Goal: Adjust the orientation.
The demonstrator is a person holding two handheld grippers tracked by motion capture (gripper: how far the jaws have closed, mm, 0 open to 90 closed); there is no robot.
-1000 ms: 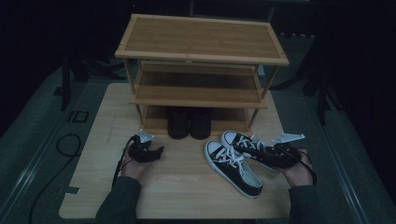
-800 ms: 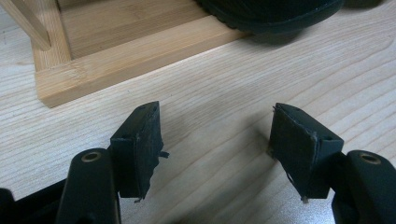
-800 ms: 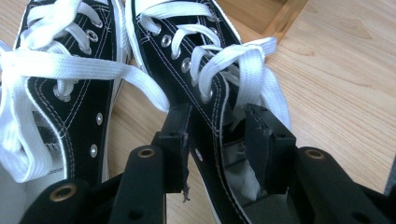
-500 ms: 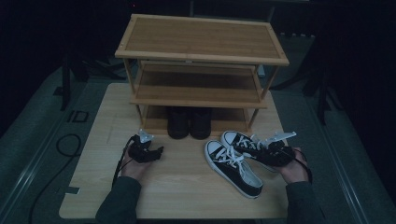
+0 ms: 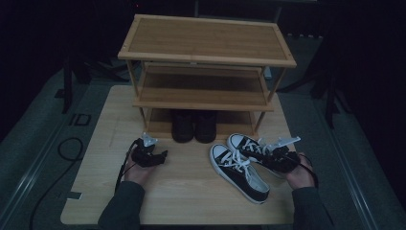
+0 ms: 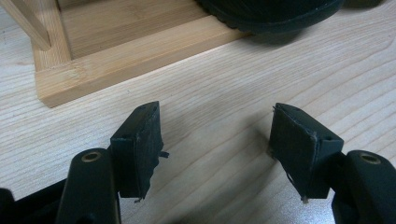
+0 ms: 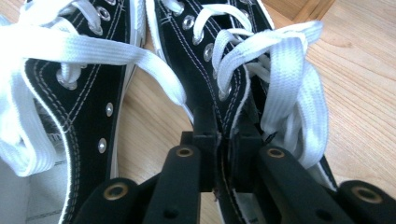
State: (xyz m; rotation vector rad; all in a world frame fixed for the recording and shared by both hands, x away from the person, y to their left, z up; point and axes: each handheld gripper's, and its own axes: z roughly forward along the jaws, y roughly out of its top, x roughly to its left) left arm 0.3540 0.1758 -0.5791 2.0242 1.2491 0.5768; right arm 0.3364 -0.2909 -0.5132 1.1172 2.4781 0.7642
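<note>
Right gripper view: the right gripper [image 7: 219, 163] is pinched on the black canvas sneaker's [image 7: 219, 74] collar; the sneaker should be lifted level. The left gripper [image 6: 224, 149] is spread, empty.

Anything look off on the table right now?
Nothing damaged or spilled. The two sneakers lie angled on the table with laces loose, outside the rack. The right gripper pinches the side wall of one; the left gripper is open, empty.

"ID" in dark letters on the grey floor [image 5: 28, 158], left of table [image 5: 191, 191].
</note>
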